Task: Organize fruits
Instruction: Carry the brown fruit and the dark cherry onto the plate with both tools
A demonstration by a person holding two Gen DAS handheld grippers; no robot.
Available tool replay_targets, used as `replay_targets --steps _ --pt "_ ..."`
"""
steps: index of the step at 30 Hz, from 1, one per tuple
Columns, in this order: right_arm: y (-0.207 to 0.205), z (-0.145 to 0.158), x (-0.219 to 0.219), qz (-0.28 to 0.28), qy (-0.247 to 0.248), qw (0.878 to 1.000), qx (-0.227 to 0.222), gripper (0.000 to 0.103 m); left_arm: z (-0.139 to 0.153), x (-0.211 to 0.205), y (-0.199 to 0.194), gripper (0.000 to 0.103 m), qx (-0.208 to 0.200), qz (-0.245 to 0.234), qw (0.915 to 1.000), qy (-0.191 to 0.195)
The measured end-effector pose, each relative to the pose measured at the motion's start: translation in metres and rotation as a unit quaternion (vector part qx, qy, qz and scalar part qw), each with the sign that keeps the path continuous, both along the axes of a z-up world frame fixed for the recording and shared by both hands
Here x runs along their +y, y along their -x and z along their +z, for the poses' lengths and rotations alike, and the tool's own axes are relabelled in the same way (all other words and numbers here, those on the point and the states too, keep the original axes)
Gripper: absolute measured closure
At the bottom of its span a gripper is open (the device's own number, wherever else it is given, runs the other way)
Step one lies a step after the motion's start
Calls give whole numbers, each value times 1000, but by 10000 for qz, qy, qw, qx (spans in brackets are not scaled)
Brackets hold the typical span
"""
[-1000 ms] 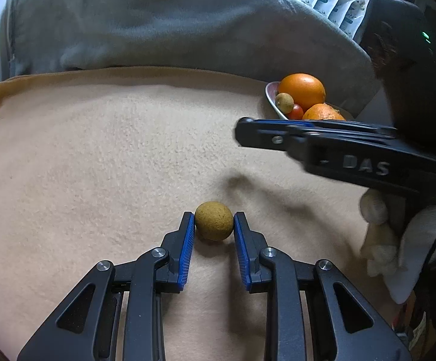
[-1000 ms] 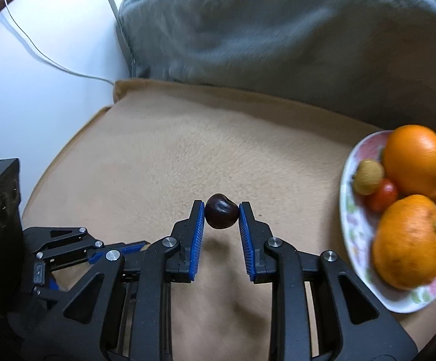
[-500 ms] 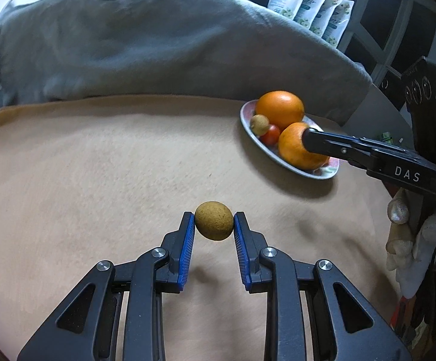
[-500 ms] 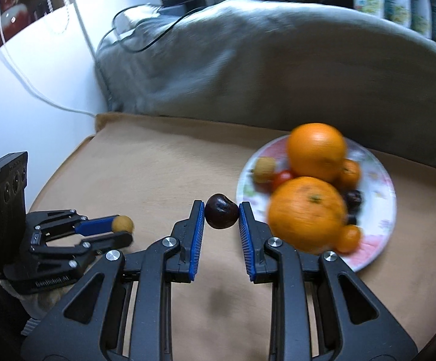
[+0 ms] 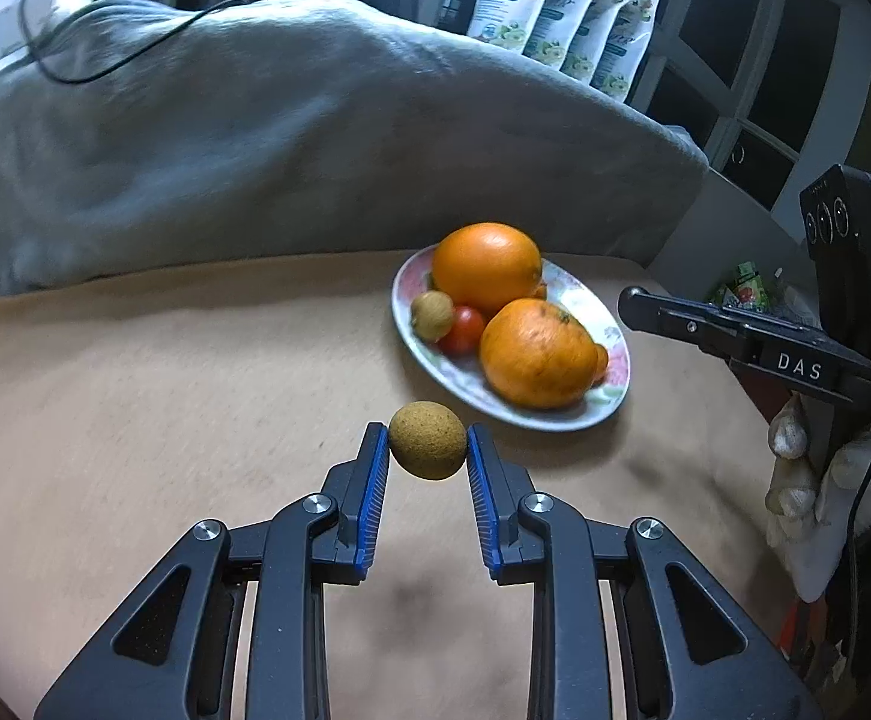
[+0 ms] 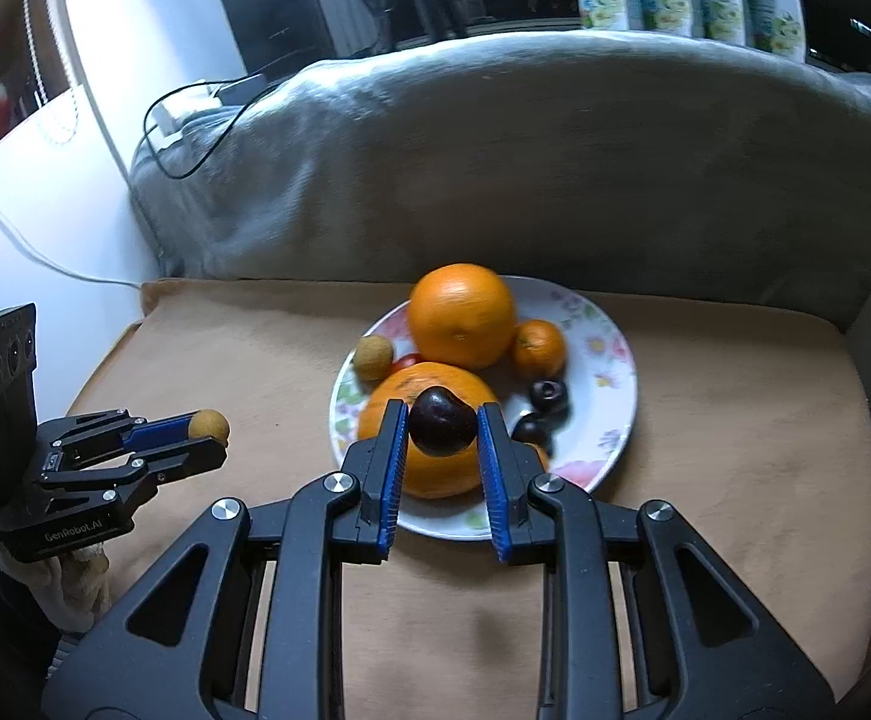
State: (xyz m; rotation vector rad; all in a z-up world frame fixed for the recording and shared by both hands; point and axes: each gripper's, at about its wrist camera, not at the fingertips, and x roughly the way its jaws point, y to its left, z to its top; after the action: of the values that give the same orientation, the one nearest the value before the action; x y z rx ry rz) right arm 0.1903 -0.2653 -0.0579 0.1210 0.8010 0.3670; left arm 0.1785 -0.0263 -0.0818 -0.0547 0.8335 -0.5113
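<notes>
My left gripper (image 5: 427,450) is shut on a small tan round fruit (image 5: 427,441), held above the beige blanket just left of the floral plate (image 5: 594,405). My right gripper (image 6: 441,429) is shut on a dark cherry (image 6: 441,429), held over the plate's (image 6: 606,354) near side. The plate holds two large oranges (image 6: 462,315), a small orange (image 6: 538,348), a tan fruit (image 6: 373,356), a red tomato (image 5: 461,329) and two dark cherries (image 6: 549,394). The left gripper also shows in the right wrist view (image 6: 210,429).
A grey blanket-covered backrest (image 6: 555,150) rises behind the beige seat surface (image 6: 735,450). A white cable (image 6: 45,258) runs down the wall at left. Pouches (image 5: 561,18) stand on a ledge behind.
Both grippers have lifted and swung toward the plate with their fruits held. The right gripper now hovers over the plate; the left is close to its near left rim.
</notes>
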Motion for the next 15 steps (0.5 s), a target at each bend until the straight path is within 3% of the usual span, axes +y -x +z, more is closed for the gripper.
replay_targets --steps 15 --pt "-19 -10 -31 -201 -83 9997 94 78 1 -28 -31 78 -58 -306 9994 -140"
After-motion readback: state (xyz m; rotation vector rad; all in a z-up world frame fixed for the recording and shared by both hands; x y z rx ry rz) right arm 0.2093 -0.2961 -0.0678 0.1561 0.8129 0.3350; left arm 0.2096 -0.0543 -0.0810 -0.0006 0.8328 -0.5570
